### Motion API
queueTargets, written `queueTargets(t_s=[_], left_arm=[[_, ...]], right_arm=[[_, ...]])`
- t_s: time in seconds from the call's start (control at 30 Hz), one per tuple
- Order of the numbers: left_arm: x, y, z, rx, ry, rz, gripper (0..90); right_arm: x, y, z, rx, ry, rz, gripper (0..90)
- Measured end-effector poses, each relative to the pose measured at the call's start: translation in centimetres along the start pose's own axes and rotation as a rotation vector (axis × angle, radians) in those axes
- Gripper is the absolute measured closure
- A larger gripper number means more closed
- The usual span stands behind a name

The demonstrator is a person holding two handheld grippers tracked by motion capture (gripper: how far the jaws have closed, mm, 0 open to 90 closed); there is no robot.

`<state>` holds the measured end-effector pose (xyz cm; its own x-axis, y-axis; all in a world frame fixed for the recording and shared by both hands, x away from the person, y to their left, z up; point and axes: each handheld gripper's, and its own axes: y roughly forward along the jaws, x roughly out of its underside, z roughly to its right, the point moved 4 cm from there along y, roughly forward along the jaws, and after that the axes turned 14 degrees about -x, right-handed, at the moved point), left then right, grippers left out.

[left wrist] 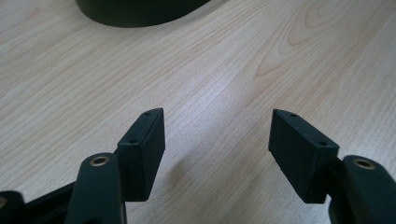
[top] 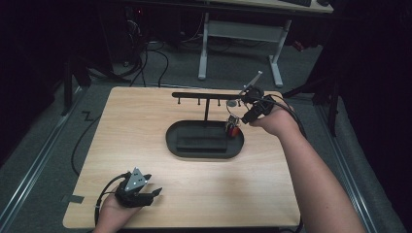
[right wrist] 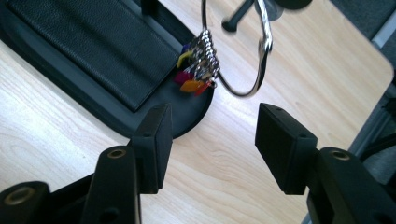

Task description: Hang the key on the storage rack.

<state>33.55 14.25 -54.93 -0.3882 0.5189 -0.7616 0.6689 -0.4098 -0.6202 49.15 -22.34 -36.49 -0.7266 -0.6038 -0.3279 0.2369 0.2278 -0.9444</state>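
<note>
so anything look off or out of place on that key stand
Nothing stands out. The key ring with its coloured tags hangs from the rack over the black tray, and the right tongs stand open, apart from it.

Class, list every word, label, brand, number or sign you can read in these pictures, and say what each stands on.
None: no readable text anywhere.
Key ring: its coloured tags show no legible marks.
Black stand, wooden table, left gripper, right gripper: plain, unmarked.

Dim room, grey carpet floor, white-legged desk behind, cables trailing across floor
</note>
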Motion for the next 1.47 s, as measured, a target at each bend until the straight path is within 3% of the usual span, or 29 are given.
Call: queueTargets(t_s=[0.4, 0.53, 0.8, 1.0, 1.13, 1.23, 1.27, 1.3, 1.37, 1.43, 1.47], left_arm=[[0.2, 0.2, 0.3, 0.001, 0.007, -0.012, 36.9], [0.3, 0.3, 0.4, 0.003, 0.013, -0.018, 36.9], [0.4, 0.4, 0.4, 0.003, 0.012, -0.029, 37.0], [0.4, 0.5, 0.5, 0.003, 0.017, -0.029, 37.0], [0.5, 0.6, 0.6, 0.004, 0.020, -0.032, 37.0], [0.6, 0.7, 0.7, 0.006, 0.013, -0.034, 36.8], [0.5, 0.7, 0.7, 0.008, 0.006, -0.037, 37.2], [0.5, 0.7, 0.7, 0.007, 0.004, -0.040, 37.7], [0.4, 0.8, 0.8, 0.011, -0.001, -0.041, 38.5], [0.3, 0.8, 0.9, 0.007, 0.000, -0.040, 38.6], [0.2, 0.7, 1.0, 0.004, -0.004, -0.036, 38.6]], right_arm=[[5.3, 2.0, 0.0, -0.072, 0.045, 0.096, 38.8], [7.8, 3.2, 0.3, -0.112, 0.086, 0.164, 36.0], [12.2, 5.2, -0.1, -0.149, 0.119, 0.290, 35.8], [15.9, 7.6, -1.2, -0.103, 0.094, 0.375, 35.4], [18.7, 9.8, -2.3, -0.069, 0.085, 0.458, 35.2], [21.2, 10.6, -3.8, -0.056, 0.142, 0.623, 39.7], [21.9, 10.5, -4.3, -0.058, 0.150, 0.642, 39.9], [22.0, 9.6, -4.6, -0.070, 0.138, 0.643, 33.9], [22.4, 7.8, -4.7, 0.010, 0.111, 0.715, 38.3], [23.1, 7.8, -4.4, -0.024, 0.162, 0.759, 36.4], [23.4, 8.4, -4.2, -0.059, 0.189, 0.747, 34.4]])
